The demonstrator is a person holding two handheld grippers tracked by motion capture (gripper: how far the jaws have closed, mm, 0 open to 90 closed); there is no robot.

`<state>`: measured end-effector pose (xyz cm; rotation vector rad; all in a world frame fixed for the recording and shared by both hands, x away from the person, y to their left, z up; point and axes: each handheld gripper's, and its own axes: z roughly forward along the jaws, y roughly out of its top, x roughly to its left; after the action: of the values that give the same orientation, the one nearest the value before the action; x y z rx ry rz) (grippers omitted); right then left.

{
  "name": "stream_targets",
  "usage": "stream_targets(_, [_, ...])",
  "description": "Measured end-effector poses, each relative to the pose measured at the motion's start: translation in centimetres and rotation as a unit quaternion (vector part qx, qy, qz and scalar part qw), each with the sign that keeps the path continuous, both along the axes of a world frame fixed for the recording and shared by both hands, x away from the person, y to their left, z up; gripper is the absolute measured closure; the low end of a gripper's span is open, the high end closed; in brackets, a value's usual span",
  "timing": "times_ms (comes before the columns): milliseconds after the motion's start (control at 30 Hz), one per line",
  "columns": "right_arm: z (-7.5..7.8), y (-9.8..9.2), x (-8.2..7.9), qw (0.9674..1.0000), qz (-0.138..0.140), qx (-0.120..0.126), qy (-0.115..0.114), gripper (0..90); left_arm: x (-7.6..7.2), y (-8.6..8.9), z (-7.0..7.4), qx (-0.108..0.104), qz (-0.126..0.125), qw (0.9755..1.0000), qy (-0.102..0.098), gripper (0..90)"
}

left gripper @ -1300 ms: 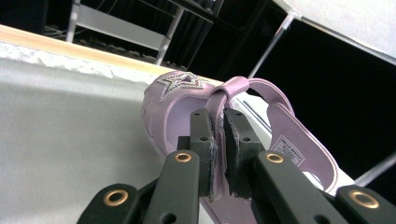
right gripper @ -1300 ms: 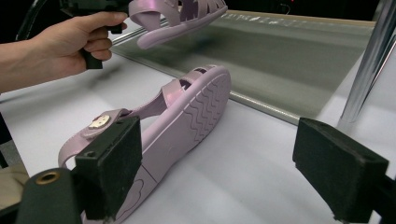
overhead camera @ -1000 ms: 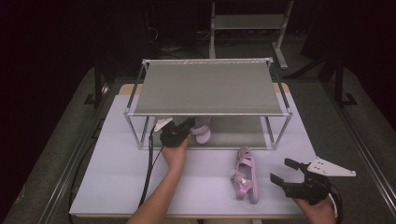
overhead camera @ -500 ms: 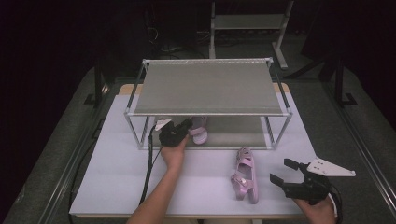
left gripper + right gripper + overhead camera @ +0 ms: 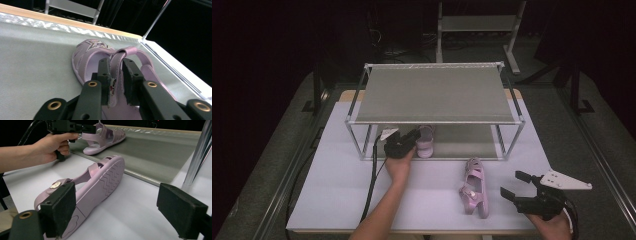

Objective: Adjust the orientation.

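Closest to the camera, the right tool (image 5: pixel 516 186) sits low at the near right corner of the white tabletop (image 5: pixel 337 200), held in a hand at the bottom edge. Its jaws are spread wide with nothing between them; in the right gripper view its two black pads (image 5: pixel 60 206) stand well apart with bare tabletop in the gap.

Just left of that tool lies a pink plastic sandal with a strap and buckle (image 5: pixel 474 187), tipped on its side so the ridged sole faces the right tool's camera (image 5: pixel 100 182). It's near the right tool but not touching it.

Further in, the left forearm reaches up the middle of the tabletop to the left tool (image 5: pixel 412 140), which points into the lower level of a silver metal-framed two-tier shoe rack with grey mesh shelves (image 5: pixel 432 92). A second pink sandal with a glittery star on the toe (image 5: pixel 426 141) sits upright on the rack's lower shelf, near its front left. In the left gripper view the jaws stand on either side of that sandal's heel strap (image 5: pixel 117 72). They've just been easing apart, so there's a slim gap on each side and the pads aren't really squeezing the strap, though it's between them.

Behind the rack the room goes dark, with another metal stand (image 5: pixel 477 25) back there.
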<state>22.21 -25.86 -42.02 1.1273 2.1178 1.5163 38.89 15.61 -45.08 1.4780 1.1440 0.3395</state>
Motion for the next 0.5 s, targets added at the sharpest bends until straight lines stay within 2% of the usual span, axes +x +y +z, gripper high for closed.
stream_targets(100, [0.0, 0.0, 0.0, 1.0, 0.001, 0.0, 0.0, 15.3, -0.3, 0.0, 0.4, -0.004, -0.003, 1.0, -0.004, 73.2])
stream_targets(300, [0.0, 0.2, 0.0, 1.0, 0.004, 0.001, 0.001, 15.3, -0.8, 0.0, 0.7, -0.014, -0.005, 0.9999, 0.004, 68.9])
stream_targets(333, [0.0, 0.2, 0.0, 1.0, 0.005, 0.0, 0.001, 15.3, -1.1, 0.1, 0.7, -0.024, -0.004, 0.9997, -0.002, 68.9])
stream_targets(433, [0.0, 0.3, 0.0, 1.0, 0.005, 0.003, 0.002, 15.3, -1.7, 0.3, 0.6, -0.014, -0.007, 0.9998, -0.009, 68.3])
stream_targets(500, [0.0, 0.3, -0.1, 1.0, 0.005, 0.005, 0.001, 15.3, -2.0, 0.5, 0.5, -0.021, -0.007, 0.9997, -0.011, 68.3])
